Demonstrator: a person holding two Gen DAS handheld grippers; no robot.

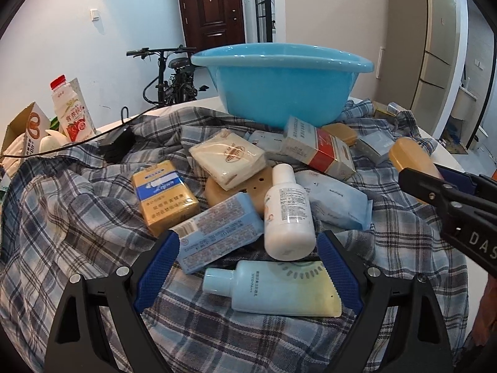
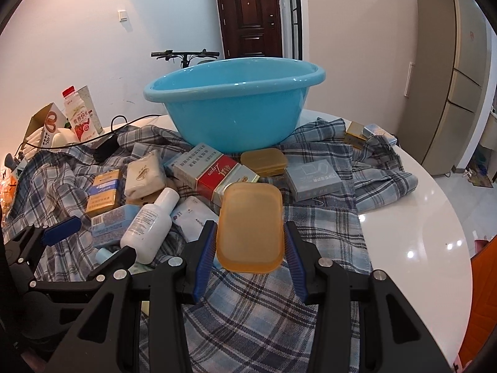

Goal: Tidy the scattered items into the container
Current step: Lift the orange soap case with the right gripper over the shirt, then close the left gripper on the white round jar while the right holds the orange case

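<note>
Your right gripper pinches an amber soap-dish lid between its blue pads, lifted clear of the plaid cloth and well short of the blue basin, which stands at the far side of the heap. Your left gripper has its fingers spread wide, with a pale blue tube lying between them on the cloth, untouched; its small print reads "SPF50+ PA+++". Just beyond it a white bottle leans on a blue box, both covered in print too small to read. To the left, the yellow box carries a blue band with the script word "Liqun", and the same name runs up the red-and-silver carton just in front of the basin. A wrapped cream packet lies on top of the pile. On the far left, a red-capped drink bottle bears Chinese lettering and a strawberry.
</note>
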